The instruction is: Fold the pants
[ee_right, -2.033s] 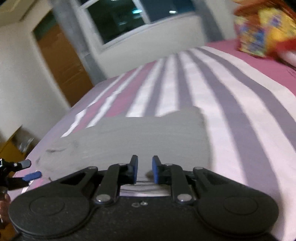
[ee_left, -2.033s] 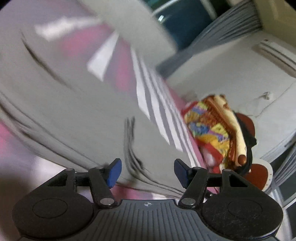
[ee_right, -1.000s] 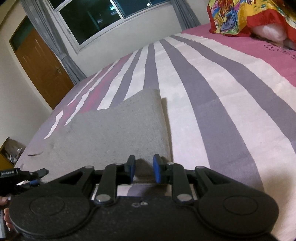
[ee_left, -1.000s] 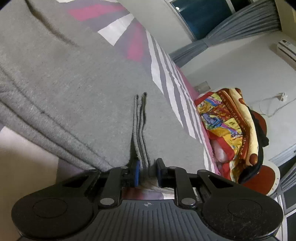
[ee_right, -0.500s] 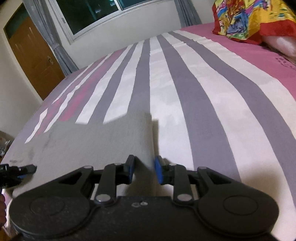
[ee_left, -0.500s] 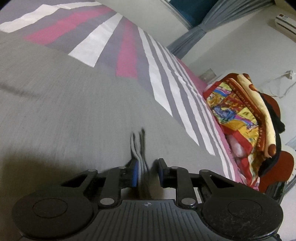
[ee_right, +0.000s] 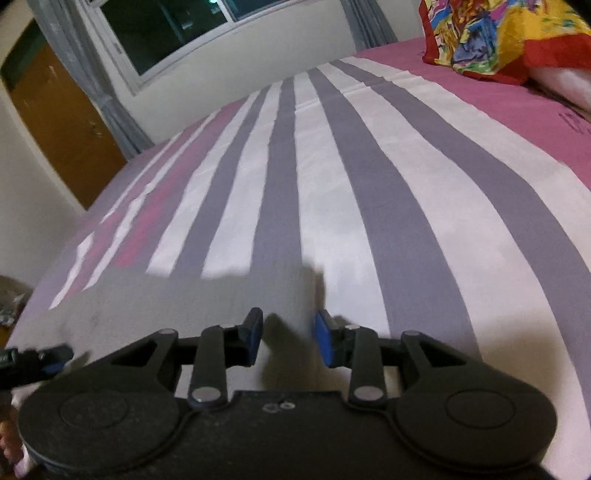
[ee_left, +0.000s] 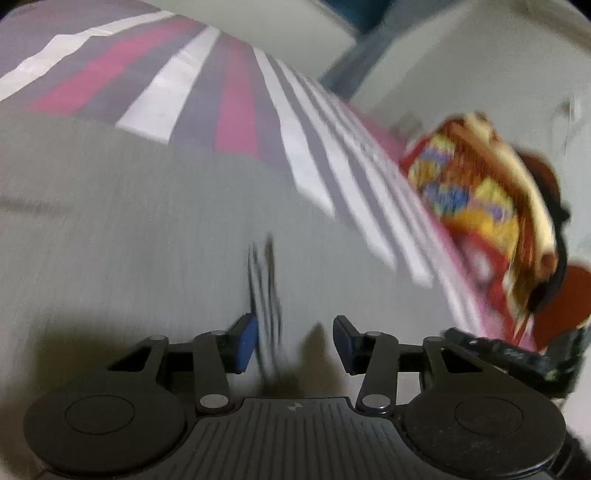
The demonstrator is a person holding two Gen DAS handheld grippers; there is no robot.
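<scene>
The grey pants (ee_left: 147, 229) lie folded flat on the striped bed; the left wrist view is blurred. A stacked edge of cloth layers (ee_left: 264, 280) runs up from between the fingers. My left gripper (ee_left: 293, 345) is open just above the pants. In the right wrist view the pants (ee_right: 207, 299) lie flat with their right corner between the fingers. My right gripper (ee_right: 288, 336) is open over that corner. The left gripper's tip (ee_right: 44, 360) shows at the far left edge.
The bed sheet (ee_right: 369, 184) has grey, white and pink stripes. A bright patterned blanket and pillows (ee_right: 498, 33) lie at the head of the bed, also in the left wrist view (ee_left: 480, 206). A window (ee_right: 184, 33) and a brown door (ee_right: 55, 122) stand beyond.
Both grippers were shut on the pants' edge and have opened, letting the cloth go. The pants now lie flat on the bed. The left gripper is moving, blurring its view.
</scene>
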